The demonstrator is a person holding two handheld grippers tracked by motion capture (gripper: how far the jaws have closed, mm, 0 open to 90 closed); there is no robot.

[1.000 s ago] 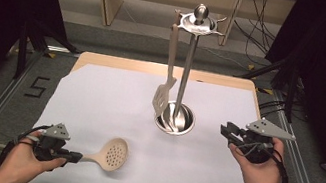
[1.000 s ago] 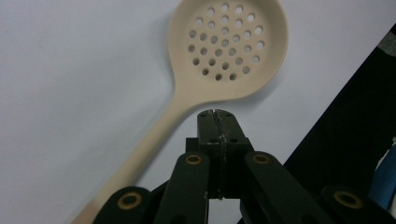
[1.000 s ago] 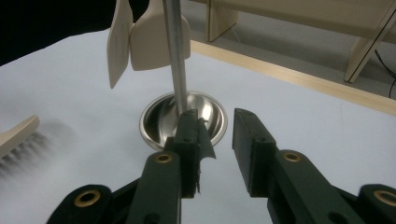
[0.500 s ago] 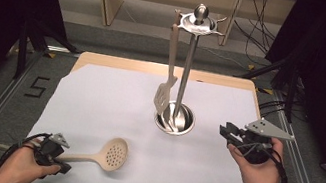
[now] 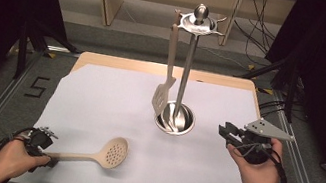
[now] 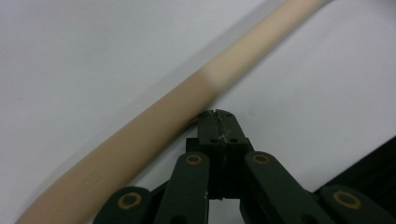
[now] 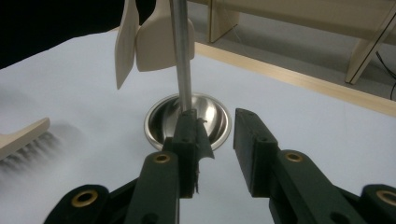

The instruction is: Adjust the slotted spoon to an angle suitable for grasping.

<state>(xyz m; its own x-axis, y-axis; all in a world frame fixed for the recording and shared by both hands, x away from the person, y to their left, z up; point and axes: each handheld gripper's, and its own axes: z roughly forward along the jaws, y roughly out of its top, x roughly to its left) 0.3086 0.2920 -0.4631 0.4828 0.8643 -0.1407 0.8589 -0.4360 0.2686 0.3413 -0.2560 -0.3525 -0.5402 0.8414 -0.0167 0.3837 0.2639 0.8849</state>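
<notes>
Beige and perforated, the skimmer spoon (image 5: 104, 155) lies on the white sheet (image 5: 97, 105) over the tabletop (image 5: 214, 78), bowl toward the middle and handle running to the near left corner. In the high view the left hand-held gripper (image 5: 41, 138) has slid back toward the person and dropped lower than it was a second ago, now sitting at the handle's end; the spoon has barely shifted. By my reading the spoon has been set down, or is about to be re-gripped, so hanging it on the steel rack (image 5: 187, 65) beside the slotted spatula (image 5: 166, 79) is not yet done. The right hand-held gripper (image 5: 226, 131) hovers right of the rack's base dish, hand under it, jaws pointing left.

From the left gripper view, the jaws are pressed together on nothing, tips just beside the handle (image 6: 177, 116), which passes diagonally to their left.

From the right gripper view, the jaws stand spread and empty, aimed level at the rack's pole (image 7: 182, 56).
</notes>
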